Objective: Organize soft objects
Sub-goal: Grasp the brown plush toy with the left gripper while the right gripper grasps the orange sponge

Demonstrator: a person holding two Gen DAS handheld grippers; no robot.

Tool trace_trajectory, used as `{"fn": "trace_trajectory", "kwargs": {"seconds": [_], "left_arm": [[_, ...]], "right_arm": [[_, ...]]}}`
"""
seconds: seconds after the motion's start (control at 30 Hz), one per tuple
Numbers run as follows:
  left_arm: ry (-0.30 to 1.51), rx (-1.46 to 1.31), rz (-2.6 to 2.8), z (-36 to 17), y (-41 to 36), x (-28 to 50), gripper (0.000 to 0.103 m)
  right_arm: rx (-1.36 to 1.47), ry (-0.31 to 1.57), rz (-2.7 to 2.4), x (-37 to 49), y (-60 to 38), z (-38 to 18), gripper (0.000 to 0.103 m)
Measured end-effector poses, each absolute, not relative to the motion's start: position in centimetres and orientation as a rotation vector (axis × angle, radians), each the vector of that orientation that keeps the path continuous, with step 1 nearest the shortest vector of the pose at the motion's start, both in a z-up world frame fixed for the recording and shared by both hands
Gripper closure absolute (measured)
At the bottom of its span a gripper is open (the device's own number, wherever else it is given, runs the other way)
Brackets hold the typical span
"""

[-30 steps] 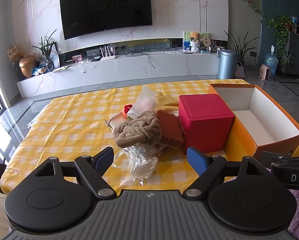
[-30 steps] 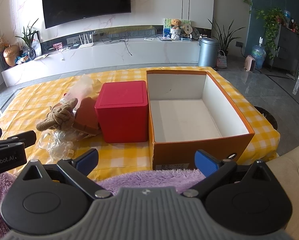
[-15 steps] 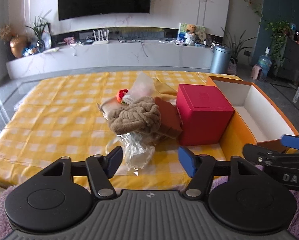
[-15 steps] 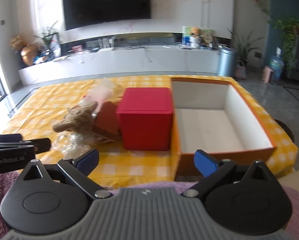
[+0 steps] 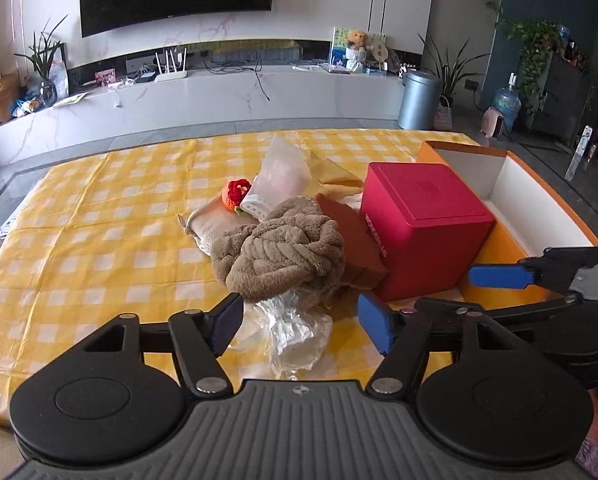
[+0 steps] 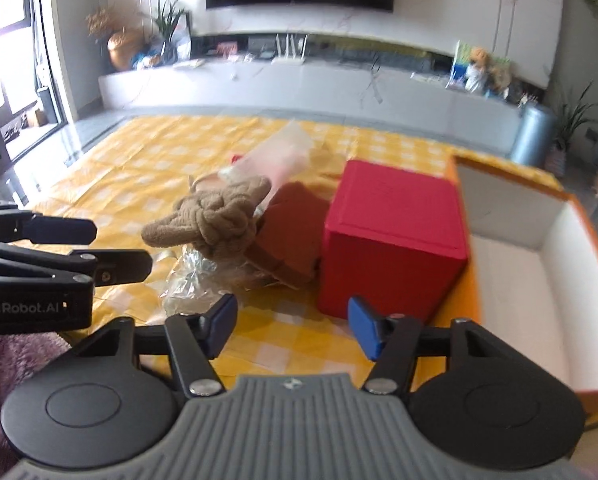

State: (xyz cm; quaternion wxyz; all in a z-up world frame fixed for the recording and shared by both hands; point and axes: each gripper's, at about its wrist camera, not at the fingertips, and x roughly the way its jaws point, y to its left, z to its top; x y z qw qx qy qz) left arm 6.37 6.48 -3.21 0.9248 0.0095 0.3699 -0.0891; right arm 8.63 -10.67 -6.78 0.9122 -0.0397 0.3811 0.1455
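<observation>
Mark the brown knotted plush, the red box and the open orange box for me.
brown knotted plush [image 5: 283, 254], left wrist view, middle of knot
red box [image 5: 423, 196], left wrist view, lid top
orange box [image 6: 511, 280], right wrist view, bare white floor

Fuzzy brown knotted cloth [image 5: 279, 254] lies beside crinkled glossy plastic wrap [image 5: 295, 330].

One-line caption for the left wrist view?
Left gripper, jaws opening and empty, nears brown knotted plush beside red box.

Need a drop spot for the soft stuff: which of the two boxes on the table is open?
The orange box with the white inside, at the right end of the table: it has no lid. The red box beside it is closed.
</observation>
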Motion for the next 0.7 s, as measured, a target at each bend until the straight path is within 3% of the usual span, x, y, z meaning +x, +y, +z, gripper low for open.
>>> {"fn": "trace_trajectory", "kwargs": {"seconds": [0.13, 0.33, 0.63, 0.7], "left_arm": [[0.779, -0.014, -0.159, -4.2, 6.2, 8.9, 0.013], [0.845, -0.166, -0.104, -5.7, 6.1, 12.4, 0.012], [0.894, -0.125, 0.028, -8.1, 4.6, 14.8, 0.012], [0.899, -0.109, 0.037, -8.3, 4.9, 14.7, 0.018]], "right_arm": [[-0.074, 0.835, 0.285, 11.6, -10.0, -8.6, 0.044], [-0.03, 0.883, 0.285, 14.4, -9.6, -10.5, 0.044], [0.016, 0.92, 0.293, 15.5, -10.3, -12.0, 0.044], [0.02, 0.922, 0.295, 15.4, -10.3, -12.1, 0.044]]}}
